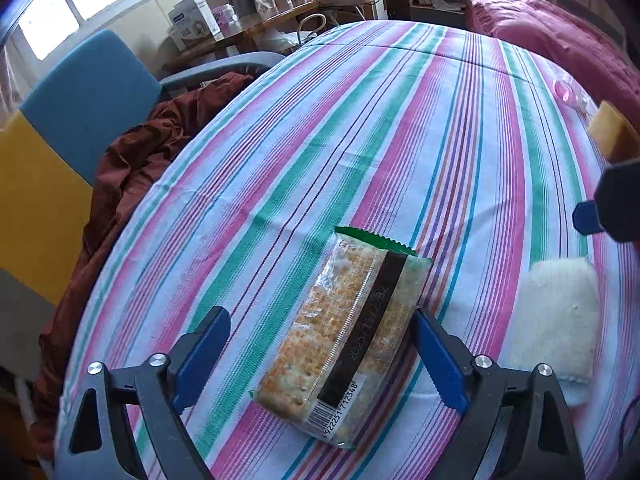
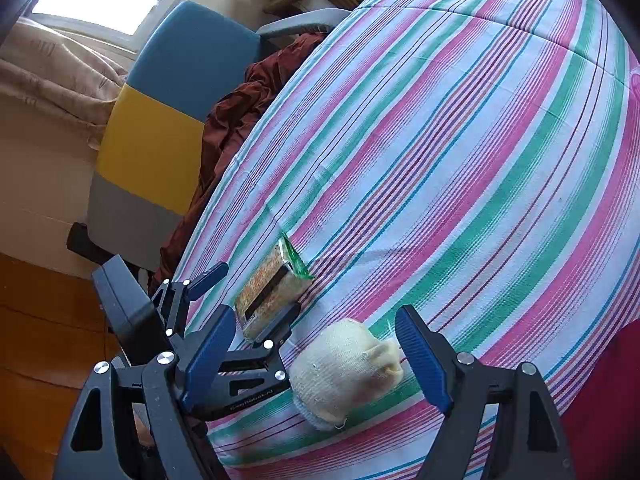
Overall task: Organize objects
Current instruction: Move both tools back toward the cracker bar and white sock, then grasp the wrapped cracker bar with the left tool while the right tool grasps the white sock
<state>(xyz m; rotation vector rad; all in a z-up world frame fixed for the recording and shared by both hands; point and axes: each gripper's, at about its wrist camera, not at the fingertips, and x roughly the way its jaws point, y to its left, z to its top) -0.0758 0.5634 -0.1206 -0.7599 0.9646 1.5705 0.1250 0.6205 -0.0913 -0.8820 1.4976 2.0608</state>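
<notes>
**Cracker packet between wide jaws, glove waiting alongside**

While the left gripper stands wide open around the clear plastic packet of golden crackers with a green crimped end and a dark band, nothing is held yet. Its right finger appears to touch the packet's side, and the left finger is well apart from it. Closing from here could shove the packet sideways across the cloth rather than pinch it, and a hard squeeze would likely crush the brittle crackers. The slick film may also slip out on lifting. The packet lies near the table's near-left edge, so a push that way could send it over.

The right gripper is likewise wide open and empty, straddling the cream knitted glove, which lies near the near edge, just beside the packet. Being soft, it may bunch or snag on the cloth.

A pink, green and white striped tablecloth covers the table. A blue, yellow and grey chair with rust-brown fabric draped on it stands at the left edge. Beyond it are bright windows and a cluttered wooden desk.
</notes>
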